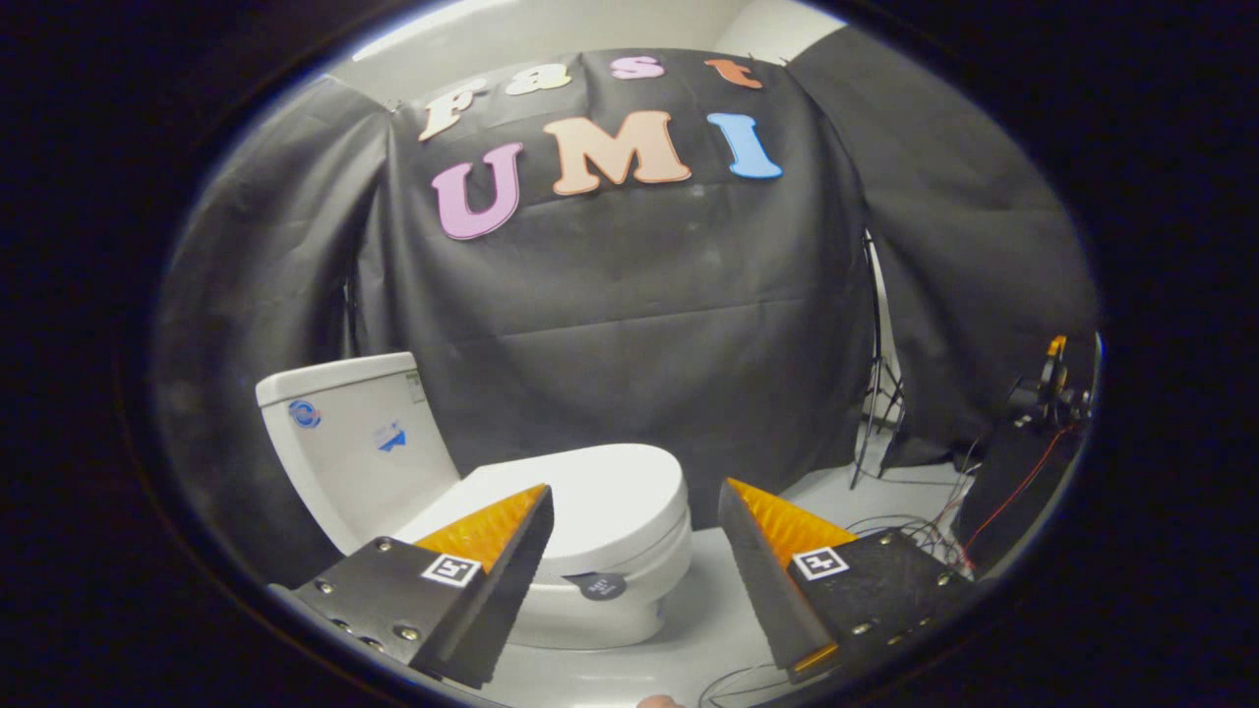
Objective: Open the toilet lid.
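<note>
A white toilet stands on the floor in front of the black cloth wall. Its lid (600, 497) lies flat and closed over the bowl (629, 580), and the tank (359, 442) rises behind it to the left. My gripper (634, 497) is open, its fingers spread wide with nothing between them. The left finger (492, 570) overlaps the near left part of the lid in the picture. The right finger (777, 570) sits off to the right of the bowl, over bare floor. The gripper looks to be above and short of the lid, not touching it.
Loose cables (905, 526) lie on the pale floor to the right of the toilet. A light stand (878, 393) leans by the cloth wall there, and a dark box with equipment (1033, 442) stands further right.
</note>
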### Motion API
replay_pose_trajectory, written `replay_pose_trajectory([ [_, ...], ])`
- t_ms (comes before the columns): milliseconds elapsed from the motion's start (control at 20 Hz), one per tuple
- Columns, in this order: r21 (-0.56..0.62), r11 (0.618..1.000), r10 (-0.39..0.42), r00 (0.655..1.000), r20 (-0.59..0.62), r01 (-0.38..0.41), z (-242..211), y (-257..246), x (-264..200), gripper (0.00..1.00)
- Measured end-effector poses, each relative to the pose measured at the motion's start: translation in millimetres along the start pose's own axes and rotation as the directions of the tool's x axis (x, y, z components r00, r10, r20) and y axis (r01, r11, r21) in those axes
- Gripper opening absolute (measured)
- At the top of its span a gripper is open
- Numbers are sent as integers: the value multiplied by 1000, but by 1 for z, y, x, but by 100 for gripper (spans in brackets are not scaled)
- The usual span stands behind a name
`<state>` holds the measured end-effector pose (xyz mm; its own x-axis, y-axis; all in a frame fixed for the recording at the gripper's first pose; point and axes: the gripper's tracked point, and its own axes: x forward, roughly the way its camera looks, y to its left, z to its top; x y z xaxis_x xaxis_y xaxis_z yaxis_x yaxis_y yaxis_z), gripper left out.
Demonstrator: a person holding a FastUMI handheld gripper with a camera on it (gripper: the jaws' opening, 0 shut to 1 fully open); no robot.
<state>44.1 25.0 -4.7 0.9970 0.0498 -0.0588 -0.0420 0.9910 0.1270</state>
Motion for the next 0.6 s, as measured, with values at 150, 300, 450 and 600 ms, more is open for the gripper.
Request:
replay_pose_trajectory([
  [150,99,995,-2,991,-136,16,-27,5,15,99],
  [300,210,976,0,965,-261,57,-53,6,27,100],
  [450,318,937,-19,929,-369,145,-78,2,35,99],
  [600,423,882,19,880,-475,210,-103,8,41,99],
])
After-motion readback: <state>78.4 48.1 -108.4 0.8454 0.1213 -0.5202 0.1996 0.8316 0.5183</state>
